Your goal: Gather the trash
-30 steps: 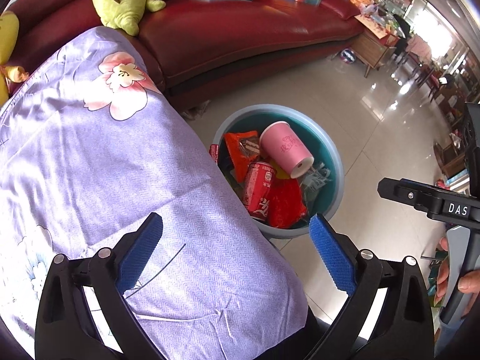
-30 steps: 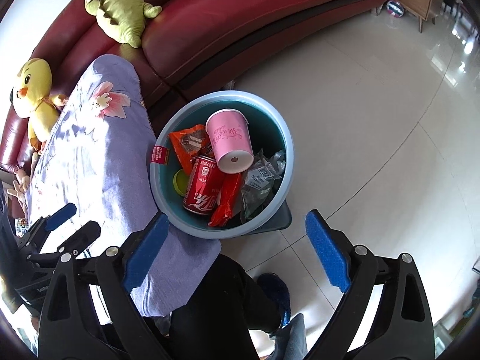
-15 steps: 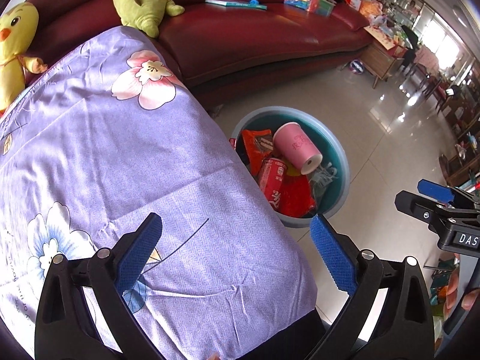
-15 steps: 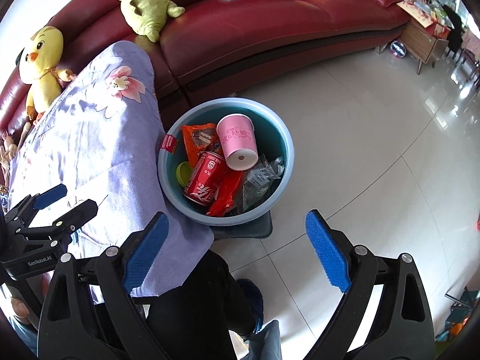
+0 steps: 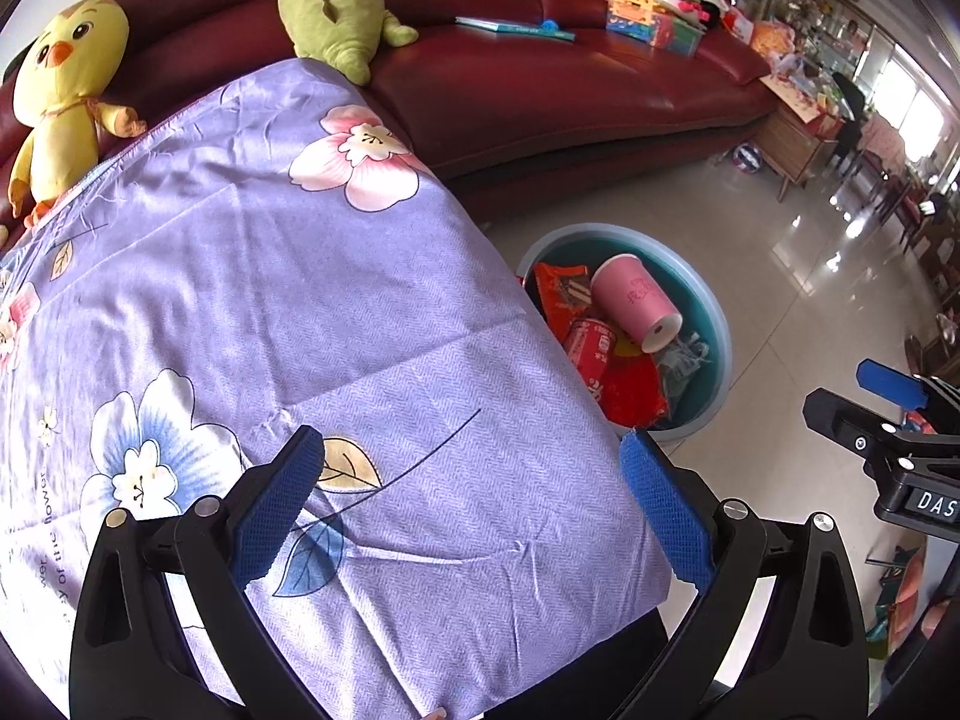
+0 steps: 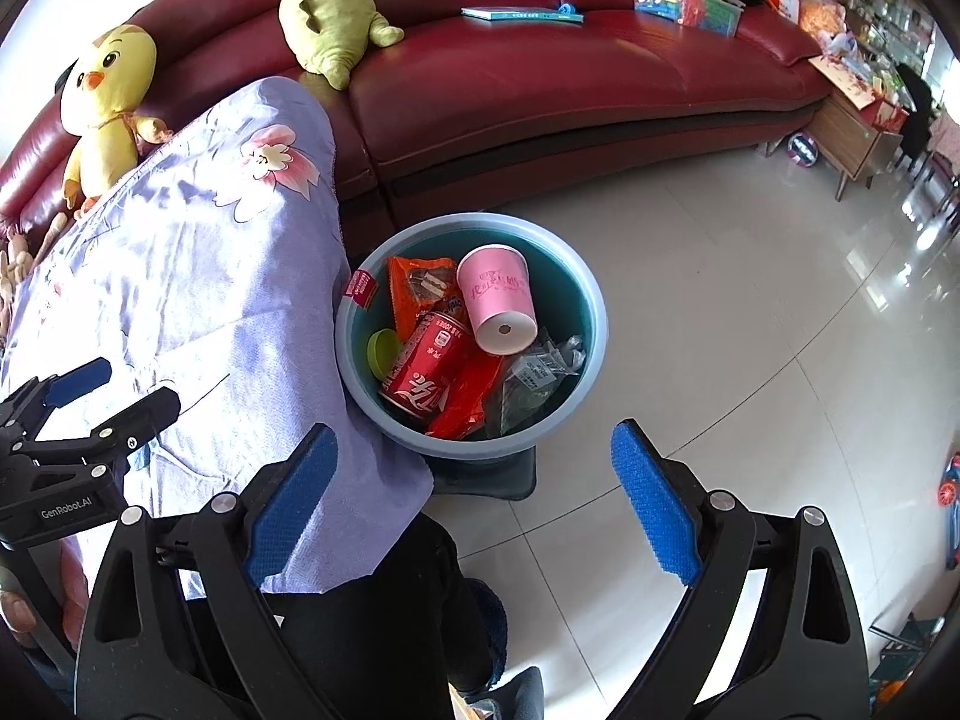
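Observation:
A blue round bin (image 6: 591, 324) stands on the tiled floor beside the cloth-covered table. In it lie a pink paper cup (image 6: 497, 306), a red soda can (image 6: 423, 369), an orange snack wrapper (image 6: 414, 288), a red wrapper (image 6: 468, 399), a clear plastic bag (image 6: 534, 378) and a green lid (image 6: 379, 351). The bin also shows in the left wrist view (image 5: 717, 324), with the cup (image 5: 633, 300). My left gripper (image 5: 471, 507) is open and empty above the purple flowered cloth (image 5: 270, 276). My right gripper (image 6: 474, 504) is open and empty, above the floor in front of the bin.
A dark red sofa (image 6: 570, 78) curves behind, with a green plush toy (image 6: 324, 6), a yellow chick toy (image 6: 105, 102), a book (image 6: 522, 13) and toy boxes (image 6: 690, 0). A wooden side table (image 6: 852, 120) stands at the right. A dark trouser leg (image 6: 384, 600) is below the right gripper.
Both grippers have drawn back and tilted up. The bin looks smaller and further off, and more of the sofa and cloth shows. Both stayed open and empty.

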### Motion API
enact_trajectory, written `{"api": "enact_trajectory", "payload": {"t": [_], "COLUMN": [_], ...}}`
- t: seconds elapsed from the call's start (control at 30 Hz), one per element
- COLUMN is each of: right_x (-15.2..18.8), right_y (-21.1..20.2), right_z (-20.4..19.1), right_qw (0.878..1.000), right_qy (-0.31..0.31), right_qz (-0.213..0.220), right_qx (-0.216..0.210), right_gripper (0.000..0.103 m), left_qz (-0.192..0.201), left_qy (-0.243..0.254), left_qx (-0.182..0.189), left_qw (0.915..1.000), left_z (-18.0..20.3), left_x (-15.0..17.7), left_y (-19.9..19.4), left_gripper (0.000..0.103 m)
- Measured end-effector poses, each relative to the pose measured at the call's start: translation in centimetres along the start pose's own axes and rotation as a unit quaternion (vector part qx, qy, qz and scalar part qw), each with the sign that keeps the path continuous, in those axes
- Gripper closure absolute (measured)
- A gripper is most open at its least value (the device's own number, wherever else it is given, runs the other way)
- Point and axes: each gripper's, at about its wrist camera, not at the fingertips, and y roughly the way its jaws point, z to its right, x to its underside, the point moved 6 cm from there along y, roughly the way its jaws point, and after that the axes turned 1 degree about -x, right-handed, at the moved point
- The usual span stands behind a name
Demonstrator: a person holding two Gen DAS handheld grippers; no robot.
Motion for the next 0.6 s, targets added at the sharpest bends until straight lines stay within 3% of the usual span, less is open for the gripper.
{"api": "enact_trajectory", "payload": {"t": [0.6], "right_x": [0.9], "right_y": [1.2], "right_z": [-0.1], "right_qw": [1.0], "right_qy": [0.009], "right_qz": [-0.001], "right_qx": [-0.018], "right_gripper": [0.014], "left_qz": [0.014], "left_qy": [-0.007], "left_qx": [-0.015], "left_qw": [0.9998], "left_z": [0.2], "left_x": [-0.2], "left_y": [-0.1], "left_gripper": [0.004]}}
